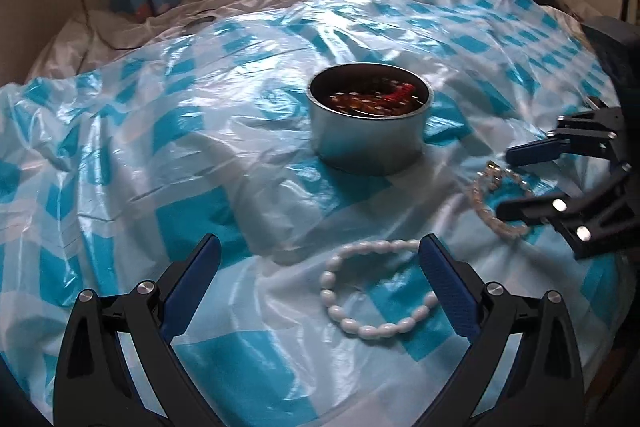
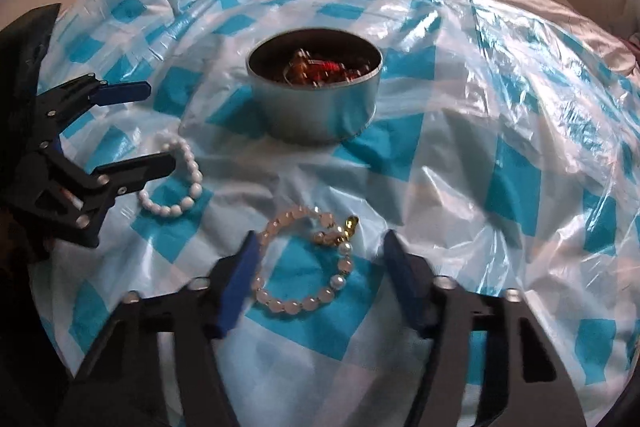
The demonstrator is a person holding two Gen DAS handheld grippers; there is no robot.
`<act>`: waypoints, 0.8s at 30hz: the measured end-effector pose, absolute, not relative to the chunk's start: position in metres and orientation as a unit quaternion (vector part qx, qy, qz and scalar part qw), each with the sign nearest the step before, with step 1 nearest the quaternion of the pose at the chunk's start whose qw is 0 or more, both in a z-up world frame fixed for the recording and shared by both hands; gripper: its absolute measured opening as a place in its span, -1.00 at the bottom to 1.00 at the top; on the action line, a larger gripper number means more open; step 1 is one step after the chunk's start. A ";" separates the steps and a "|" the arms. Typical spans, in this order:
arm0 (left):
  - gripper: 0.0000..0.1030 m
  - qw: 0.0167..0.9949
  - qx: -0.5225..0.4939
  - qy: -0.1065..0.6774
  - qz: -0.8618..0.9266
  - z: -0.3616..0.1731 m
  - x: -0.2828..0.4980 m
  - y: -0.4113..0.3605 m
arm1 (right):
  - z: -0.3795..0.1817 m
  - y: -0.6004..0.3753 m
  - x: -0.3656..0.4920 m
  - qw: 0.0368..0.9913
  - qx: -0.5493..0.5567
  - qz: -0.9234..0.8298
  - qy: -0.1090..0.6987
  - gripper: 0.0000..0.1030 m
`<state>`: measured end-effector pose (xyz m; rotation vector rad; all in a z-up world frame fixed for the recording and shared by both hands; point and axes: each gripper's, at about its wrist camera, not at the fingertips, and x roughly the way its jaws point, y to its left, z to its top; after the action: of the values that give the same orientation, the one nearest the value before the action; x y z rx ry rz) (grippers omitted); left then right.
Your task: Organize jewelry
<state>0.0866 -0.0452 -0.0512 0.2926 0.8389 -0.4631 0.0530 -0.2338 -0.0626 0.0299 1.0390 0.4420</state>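
Two bracelets lie loose on the checked plastic sheet point(image 1: 168, 131). Round tin point(image 1: 370, 131) already holds dark and red pieces. Left gripper point(image 1: 320, 263), jaws wide apart, straddles the white bead bracelet point(image 1: 376, 291). Right gripper point(image 2: 320, 263), jaws part-closed but not pressing, brackets the pink bracelet point(image 2: 304, 263). Both still to go in, by the look.

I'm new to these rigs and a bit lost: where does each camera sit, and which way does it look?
Left wrist: on the left gripper, looking down along its open fingers at the white bracelet; the right gripper shows beside it.
Right wrist: on the right gripper, looking down at the pink bracelet; the left gripper shows.
Both share the tin and checked sheet.
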 end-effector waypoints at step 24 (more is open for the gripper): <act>-0.22 0.850 0.110 0.450 -0.250 -0.066 0.089 -0.043 | -0.065 -0.235 0.054 0.845 0.010 0.202 0.495 -0.52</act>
<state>0.0890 -0.0432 -0.0656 0.2326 0.9471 -0.5256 0.0541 -0.2355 -0.0654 0.0212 1.0452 0.4268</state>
